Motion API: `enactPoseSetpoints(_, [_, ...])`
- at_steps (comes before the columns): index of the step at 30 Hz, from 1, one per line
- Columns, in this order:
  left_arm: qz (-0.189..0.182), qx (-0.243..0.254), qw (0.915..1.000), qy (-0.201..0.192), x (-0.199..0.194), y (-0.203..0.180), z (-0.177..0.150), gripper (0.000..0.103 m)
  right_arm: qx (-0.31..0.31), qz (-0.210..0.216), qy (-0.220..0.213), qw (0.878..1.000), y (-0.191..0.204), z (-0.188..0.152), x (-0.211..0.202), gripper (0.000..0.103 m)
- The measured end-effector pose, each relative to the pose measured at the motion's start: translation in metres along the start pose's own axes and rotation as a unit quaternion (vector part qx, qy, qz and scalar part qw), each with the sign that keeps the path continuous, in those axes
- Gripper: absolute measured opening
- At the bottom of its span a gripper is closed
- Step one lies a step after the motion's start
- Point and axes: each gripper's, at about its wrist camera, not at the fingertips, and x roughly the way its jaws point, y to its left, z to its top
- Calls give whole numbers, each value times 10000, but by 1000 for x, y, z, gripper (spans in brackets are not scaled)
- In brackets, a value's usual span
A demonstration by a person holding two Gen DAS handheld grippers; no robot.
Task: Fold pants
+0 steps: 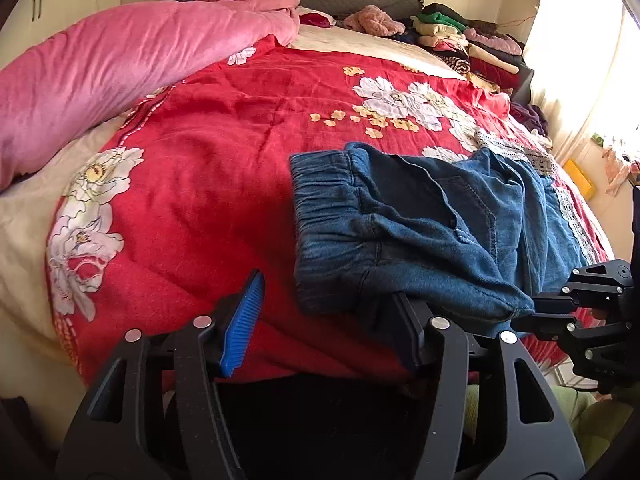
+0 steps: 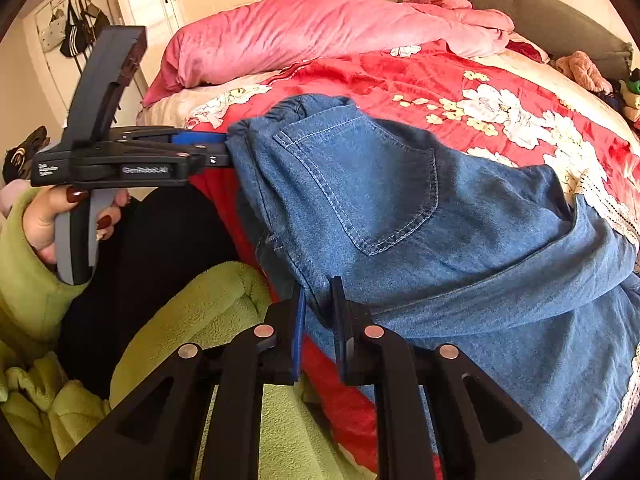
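A pink duvet (image 1: 120, 64) lies bunched on the red floral bedspread (image 1: 224, 152) (clothes pile (image 1: 460, 40) beyond).

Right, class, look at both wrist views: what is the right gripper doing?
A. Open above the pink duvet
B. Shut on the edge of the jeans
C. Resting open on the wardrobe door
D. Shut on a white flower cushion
B: in the right wrist view the right gripper has its fingers pinched close together on the near edge of the jeans, which lie on the red blanket.
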Motion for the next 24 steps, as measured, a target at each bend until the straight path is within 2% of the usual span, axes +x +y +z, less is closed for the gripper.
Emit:
enactPoseSetpoints(3, [54,0,10000,-7,-9,3,-5,58,-12,-22,45,10000,0,0,2,12])
enactPoseSetpoints(10, [220,-182,9995,-149,-30,14,-9,58,47,10,103,9999,-1,-2,2,12])
enactPoseSetpoints(14, [91,-11,9994,-335,-37,-5,5,58,19,28,100,9999,1,-3,2,12])
enactPoseSetpoints(17, [-121,266,9990,-328,-29,-31,18,58,-29,27,106,9999,3,-4,1,12])
enactPoseSetpoints(20, [-275,587,9978,-105,-7,-55,25,58,-90,73,43,9999,6,-6,-5,17])
enactPoseSetpoints(22, [-66,811,9967,80,12,-62,21,53,-69,150,-26,9999,5,-7,-14,21])
enactPoseSetpoints(24, [158,899,9955,252,27,-59,14,53,-37,258,-151,9995,4,-6,-25,21])
